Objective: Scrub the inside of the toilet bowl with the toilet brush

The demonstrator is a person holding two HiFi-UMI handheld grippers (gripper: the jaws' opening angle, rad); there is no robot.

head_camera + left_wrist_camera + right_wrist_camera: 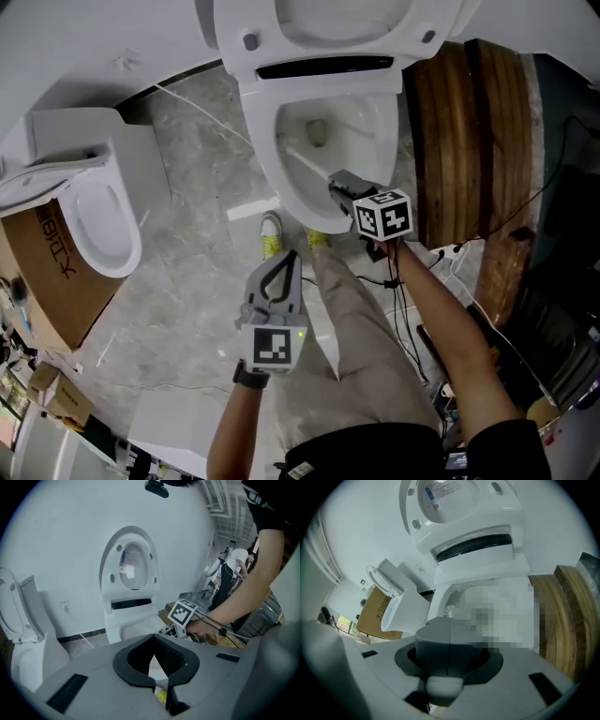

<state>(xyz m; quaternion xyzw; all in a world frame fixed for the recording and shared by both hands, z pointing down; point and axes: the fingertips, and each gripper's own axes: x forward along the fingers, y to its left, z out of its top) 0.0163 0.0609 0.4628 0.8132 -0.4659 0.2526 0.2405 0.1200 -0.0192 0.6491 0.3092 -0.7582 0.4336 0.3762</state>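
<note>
R gripper [342, 185] is clamped on the white toilet brush [307, 161] handle. Brush slants down into toilet bowl [361, 127], head at bowl's left inner side. L gripper [284, 267] hangs over marble floor [187, 281] near bowl front, jaws pinched together, nothing btwn. Lid [347, 19] up.

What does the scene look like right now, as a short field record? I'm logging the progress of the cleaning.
right gripper: shut on the toilet brush handle
toilet brush: white, reaching down into the toilet bowl
toilet bowl: lid raised
left gripper: shut, empty, over the floor, apart from the bowl
nearby: second toilet at left, wooden planks at right
</note>
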